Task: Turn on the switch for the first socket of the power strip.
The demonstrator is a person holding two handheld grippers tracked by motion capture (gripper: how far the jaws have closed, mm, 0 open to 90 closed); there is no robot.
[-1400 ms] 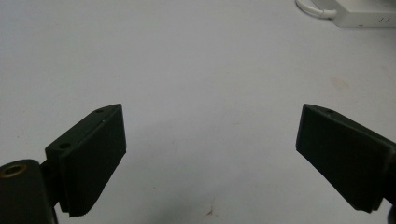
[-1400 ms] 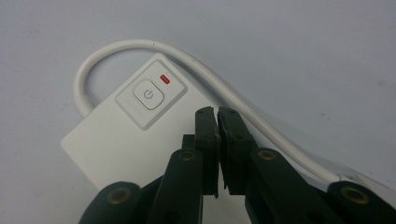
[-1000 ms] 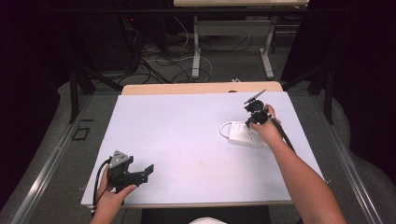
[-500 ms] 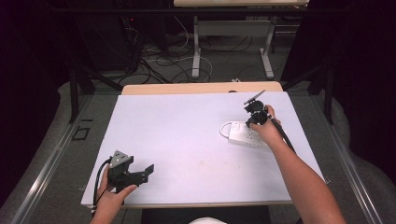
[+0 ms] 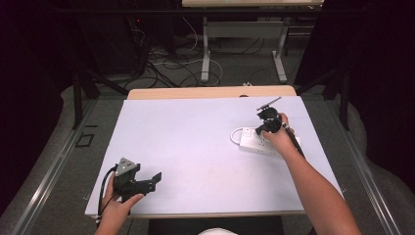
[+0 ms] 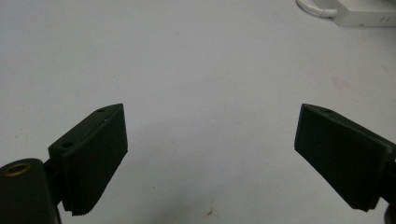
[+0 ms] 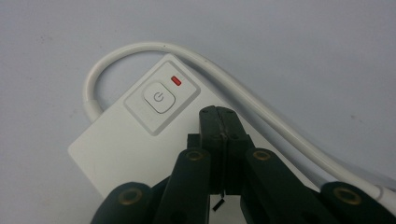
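As seen from the high view, a white power strip (image 5: 258, 144) lies on the right half of the white table (image 5: 195, 147), its cable (image 5: 236, 133) looped at its left end. The right gripper (image 5: 266, 128) is held over that end, partly hiding the strip; whether contact is made cannot be told from here. The left gripper (image 5: 155, 178) is parked near the front-left edge, well apart from the strip, nothing between its jaws.

Left gripper view: the jaws are spread wide over bare table. A corner of the strip (image 6: 364, 13) and a bit of cable (image 6: 315, 8) are visible far off at the top right. No part in the work is taken by this hand, as judged.

Right gripper view: the jaws are pressed together, nothing gripped, tips (image 7: 220, 122) poised just beside the round power button (image 7: 159, 97), slightly short of it. Whether the tips rest on the strip's face (image 7: 121, 144) cannot be told. A small indicator (image 7: 176, 80) next to the button is seen red, so the strip is judged to be on. The cable (image 7: 233, 88) curves round the button end and runs off to the lower right.

Progress, as judged: approach is done and the closed jaws are lined up as a poking tip. The press itself is left, needing a short nudge forward onto the button; the indicator is the thing to be watched for a change.
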